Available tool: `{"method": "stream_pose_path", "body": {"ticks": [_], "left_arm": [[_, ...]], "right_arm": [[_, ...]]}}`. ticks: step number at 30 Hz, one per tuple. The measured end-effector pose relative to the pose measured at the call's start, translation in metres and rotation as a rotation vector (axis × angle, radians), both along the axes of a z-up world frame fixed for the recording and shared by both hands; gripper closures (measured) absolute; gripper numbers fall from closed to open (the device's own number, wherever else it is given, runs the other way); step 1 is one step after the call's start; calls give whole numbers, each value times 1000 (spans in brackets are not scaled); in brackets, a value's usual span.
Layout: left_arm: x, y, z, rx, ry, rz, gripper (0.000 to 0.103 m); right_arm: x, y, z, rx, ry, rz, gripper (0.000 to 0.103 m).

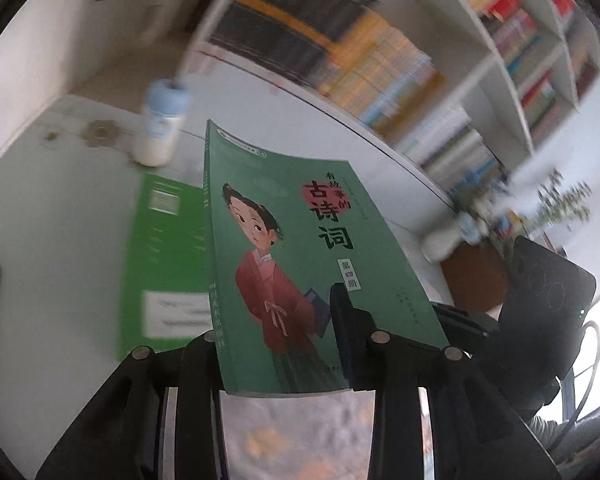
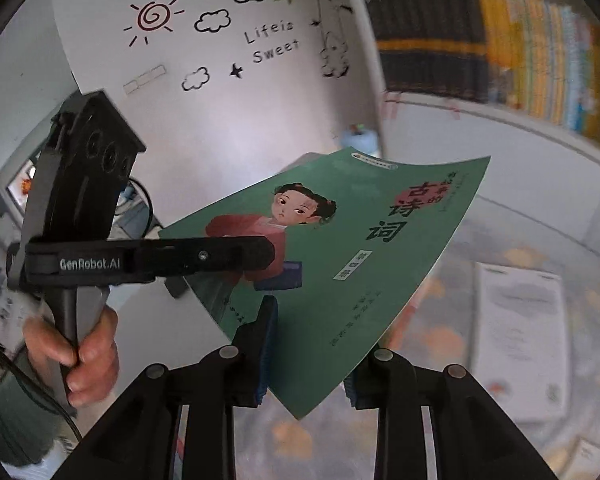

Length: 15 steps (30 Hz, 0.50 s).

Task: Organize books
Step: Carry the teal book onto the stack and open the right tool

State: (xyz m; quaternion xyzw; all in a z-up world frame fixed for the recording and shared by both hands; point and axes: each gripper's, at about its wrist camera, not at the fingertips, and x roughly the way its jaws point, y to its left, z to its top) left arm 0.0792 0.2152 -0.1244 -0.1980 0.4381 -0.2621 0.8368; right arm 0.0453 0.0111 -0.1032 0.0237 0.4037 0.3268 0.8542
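Left wrist view: a thin green paperback [image 1: 300,248] is held raised at centre, its glossy cover bowed. On the cover a cartoon figure in a red robe is printed, with large characters 古诗词 at 1 o'clock and a small label 第四册 below them. The left gripper [image 1: 276,344] is clamped on the book's lower edge at 6 o'clock, one black finger over the cover. A second, brighter green book [image 1: 160,256] lies flat on the white desk [image 1: 60,220] at 9 o'clock. A white cylindrical bottle [image 1: 160,124] with a pale blue cap stands at 11 o'clock. Blurred spines fill a white shelf [image 1: 496,52] at 1 o'clock.

Right wrist view: the paperback [image 2: 340,256] is seen at centre, gripped at its near corner by the right gripper [image 2: 312,364], whose pads are blue. The left gripper [image 2: 220,256], marked "GenRobot.AI", reaches in from 9 o'clock, held by a hand [image 2: 88,356]. "Life is Sweet" is written on the wall [image 2: 220,112] at 12 o'clock.
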Motion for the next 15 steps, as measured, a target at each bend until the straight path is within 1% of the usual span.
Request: {"method": "stream_pose_path", "body": {"ticks": [2, 5, 8, 9, 11, 13, 15], "left_arm": [[14, 9, -17, 4, 27, 39, 74], [25, 17, -41, 29, 51, 66, 74], [39, 23, -67, -5, 105, 81, 74], [42, 24, -78, -32, 132, 81, 74], [38, 23, -84, -54, 147, 83, 74], [38, 26, -91, -37, 169, 91, 74], [39, 31, -94, -27, 196, 116, 74]], "right_arm": [[17, 15, -9, 5, 20, 21, 76], [43, 36, -33, -28, 65, 59, 76], [60, 47, -54, -51, 96, 65, 76], [64, 46, -60, -54, 111, 59, 76], [70, 45, -70, -41, 157, 41, 76], [73, 40, -80, -9, 201, 26, 75], [78, 39, -88, 8, 262, 18, 72]]}}
